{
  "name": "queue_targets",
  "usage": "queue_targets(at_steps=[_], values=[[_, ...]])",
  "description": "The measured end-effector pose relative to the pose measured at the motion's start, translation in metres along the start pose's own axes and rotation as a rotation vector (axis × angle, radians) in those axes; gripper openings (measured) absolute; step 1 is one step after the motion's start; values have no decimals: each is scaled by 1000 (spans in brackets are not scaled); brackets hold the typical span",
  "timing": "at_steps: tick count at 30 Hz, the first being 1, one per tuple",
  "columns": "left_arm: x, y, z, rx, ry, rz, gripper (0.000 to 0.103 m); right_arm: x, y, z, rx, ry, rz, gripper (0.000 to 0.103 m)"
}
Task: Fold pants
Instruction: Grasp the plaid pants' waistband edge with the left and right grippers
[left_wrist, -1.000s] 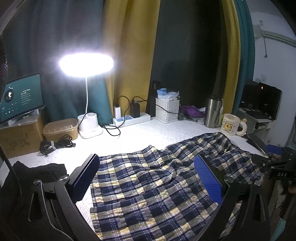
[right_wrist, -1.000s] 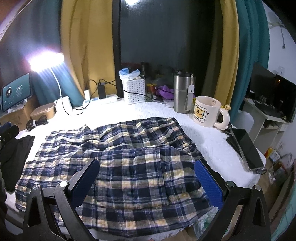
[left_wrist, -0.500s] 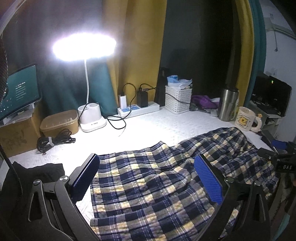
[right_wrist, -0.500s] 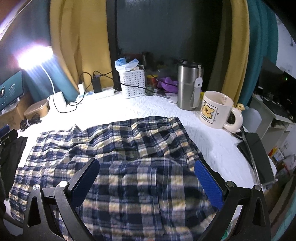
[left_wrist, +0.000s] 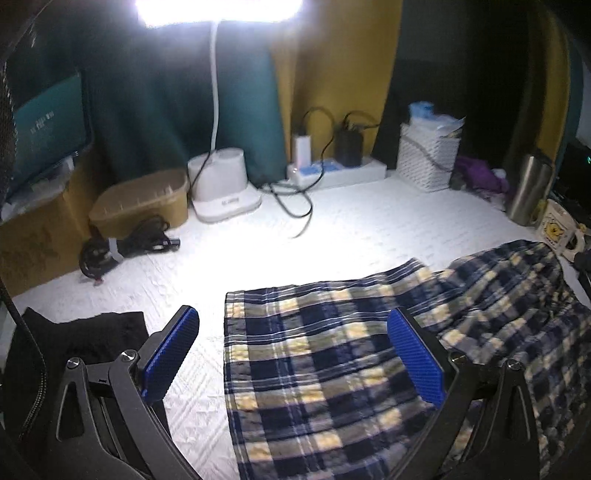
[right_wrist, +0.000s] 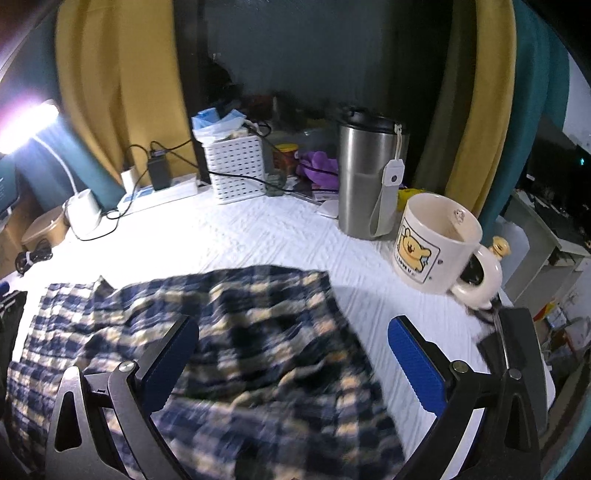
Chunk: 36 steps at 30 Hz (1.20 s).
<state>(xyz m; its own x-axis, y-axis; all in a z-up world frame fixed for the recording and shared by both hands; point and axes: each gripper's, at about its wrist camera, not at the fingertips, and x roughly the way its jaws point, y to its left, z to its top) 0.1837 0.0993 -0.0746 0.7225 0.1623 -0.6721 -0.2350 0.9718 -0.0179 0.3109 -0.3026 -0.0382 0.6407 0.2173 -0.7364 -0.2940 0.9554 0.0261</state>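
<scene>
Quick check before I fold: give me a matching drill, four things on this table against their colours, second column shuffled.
Things:
1. pants
2. tumbler
3. basket
4. mug

Colours:
A. white, perforated
B. cream with a yellow bear picture
C. navy and yellow plaid
D. bare steel with a black lid

Pairs: 1-C, 2-D, 3-A, 4-B

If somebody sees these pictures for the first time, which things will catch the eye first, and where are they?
The plaid pants catch the eye first, spread over the white table cover in front of both open grippers. Next comes the glaring desk lamp at the back left, above its white base. On the right side, a cream bear mug stands beside a steel tumbler, close to the pants' edge.
</scene>
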Motion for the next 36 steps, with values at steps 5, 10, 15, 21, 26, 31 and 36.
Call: queue_targets(at_steps=[5,10,15,21,26,31,36], values=[[33,13,0,-17,100,-4,93,29,-23,22,-12,48,52,102],[56,20,-4,-28,181,-14,89,61,-40,41,-26,96,116,93],[71,25,-8,-45,234,-41,89,107,-37,37,-36,205,219,78],[70,21,-5,3,214,-11,56,120,-13,30,-95,223,242,44],[68,21,-1,5,194,-23,1,111,-4,32,-126,163,170,26],[64,30,16,7,138,-5,1,82,2,53,-135,23,74,25],[56,31,45,46,69,-9,1,67,5,73,-129,-67,15,25]])
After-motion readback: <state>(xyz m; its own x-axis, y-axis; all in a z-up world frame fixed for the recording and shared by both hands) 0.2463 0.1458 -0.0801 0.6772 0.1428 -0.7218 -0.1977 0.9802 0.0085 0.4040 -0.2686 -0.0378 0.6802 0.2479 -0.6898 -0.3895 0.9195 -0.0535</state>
